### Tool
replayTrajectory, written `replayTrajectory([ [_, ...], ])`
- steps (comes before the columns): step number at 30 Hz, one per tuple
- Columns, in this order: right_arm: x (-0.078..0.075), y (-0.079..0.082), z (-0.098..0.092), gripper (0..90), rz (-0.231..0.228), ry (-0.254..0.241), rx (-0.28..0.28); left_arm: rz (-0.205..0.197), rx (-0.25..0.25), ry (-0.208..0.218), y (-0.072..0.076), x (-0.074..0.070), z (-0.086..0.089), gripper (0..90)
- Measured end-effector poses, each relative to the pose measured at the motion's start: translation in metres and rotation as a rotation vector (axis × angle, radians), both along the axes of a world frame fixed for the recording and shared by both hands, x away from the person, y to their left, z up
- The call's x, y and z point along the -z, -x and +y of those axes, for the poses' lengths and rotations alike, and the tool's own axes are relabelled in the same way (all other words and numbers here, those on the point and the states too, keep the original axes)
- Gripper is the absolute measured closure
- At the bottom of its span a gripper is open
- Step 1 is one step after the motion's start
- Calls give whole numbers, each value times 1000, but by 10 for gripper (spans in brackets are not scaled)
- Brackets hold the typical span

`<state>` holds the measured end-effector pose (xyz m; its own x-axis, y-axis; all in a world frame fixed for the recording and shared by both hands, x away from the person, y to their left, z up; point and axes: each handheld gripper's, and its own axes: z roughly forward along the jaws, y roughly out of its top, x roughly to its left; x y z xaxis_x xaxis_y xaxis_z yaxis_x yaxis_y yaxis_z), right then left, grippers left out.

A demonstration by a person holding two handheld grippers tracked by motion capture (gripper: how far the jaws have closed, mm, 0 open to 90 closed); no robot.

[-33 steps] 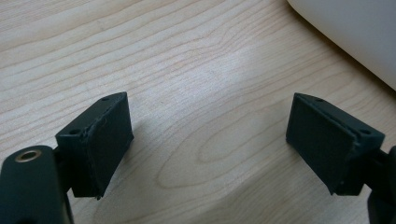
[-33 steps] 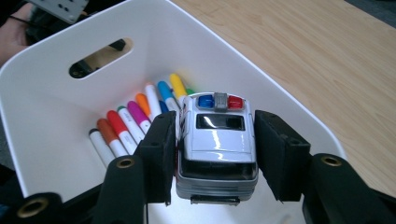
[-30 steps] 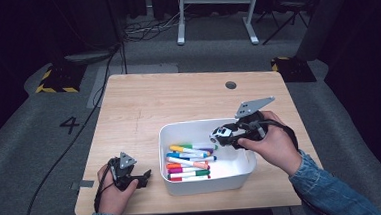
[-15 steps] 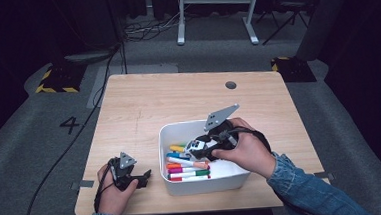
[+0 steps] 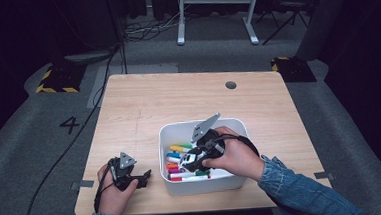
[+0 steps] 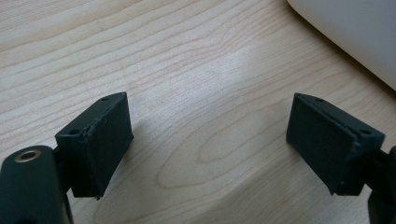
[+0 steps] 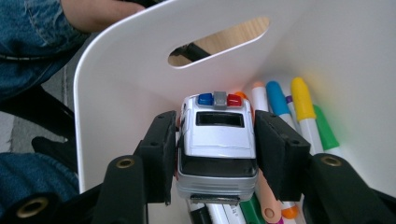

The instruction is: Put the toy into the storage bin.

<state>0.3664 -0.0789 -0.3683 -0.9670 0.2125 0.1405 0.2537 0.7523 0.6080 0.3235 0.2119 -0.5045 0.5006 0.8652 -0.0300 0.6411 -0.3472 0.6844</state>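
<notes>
A white toy police car (image 7: pixel 217 140) with a blue and red roof light sits between the pads of my right gripper (image 7: pixel 215 151), which is shut on it. In the high view the right gripper (image 5: pixel 186 161) holds the toy car (image 5: pixel 189 158) low inside the white bin (image 5: pixel 232 125), just above several coloured markers (image 5: pixel 178 149). The markers (image 7: pixel 299 112) lie on the bin floor to the right of the car. My left gripper (image 5: pixel 145 178) rests on the table left of the bin, and its jaws (image 6: pixel 208 140) stand wide open over bare wood.
The bin's wall (image 7: pixel 140 60) with a handle slot rises right behind the car. The wooden table (image 5: pixel 188 97) stretches bare beyond the bin, with a cable hole (image 5: pixel 230 85) near its far edge. A corner of the bin (image 6: pixel 355 32) lies just ahead of the left gripper.
My right gripper has carried the toy car leftward from the bin's right rim and down into the bin over the markers. The left gripper has stayed put.
</notes>
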Motion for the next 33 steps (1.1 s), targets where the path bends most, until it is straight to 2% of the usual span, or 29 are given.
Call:
replayTrajectory([
  [4, 6, -4, 3, 509, 40, 24, -30, -1, 0, -1, 0, 0, 0, 145],
  [10, 15, -7, 8, 509, 53, 58, -50, 0, 2, -1, 0, 0, 0, 144],
  [11, 16, -7, 8, 509, 79, 77, -33, 0, 1, -1, 0, 0, 0, 144],
  [12, 19, -9, 8, 509, 76, 66, -51, 1, 1, 0, 0, 0, 0, 144],
  [14, 21, -11, 8, 509, 92, 68, -50, 0, 2, 0, 0, 0, 0, 144],
  [15, 22, -11, 8, 509, 122, 93, -29, 3, 4, 3, 0, 0, 0, 144],
  [17, 24, -12, 8, 508, 137, 108, -28, -2, 3, 2, 0, 0, 1, 144],
  [19, 27, -15, 8, 508, 127, 98, -41, 2, 5, 4, 0, 0, 0, 144],
  [22, 29, -15, 8, 508, 137, 123, -36, 0, 5, 5, 0, 0, 1, 144],
  [23, 31, -16, 8, 508, 136, 114, -52, 0, 5, 6, 0, 0, 1, 144],
  [24, 30, -14, 8, 508, 159, 141, -25, 0, 5, 6, 0, 0, 1, 144],
  [27, 31, -15, 8, 507, 174, 149, -19, 1, 6, 7, 0, 0, 1, 144],
  [29, 35, -17, 8, 507, 165, 138, -44, 2, 7, 10, 0, 0, 0, 144],
  [30, 34, -15, 7, 507, 187, 163, -20, 2, 7, 9, 0, 0, 1, 144],
  [31, 34, -16, 7, 507, 191, 165, -15, 3, 7, 10, 0, 0, 1, 144],
  [33, 36, -17, 7, 507, 178, 152, -33, 1, 6, 7, 0, 0, 1, 144],
])
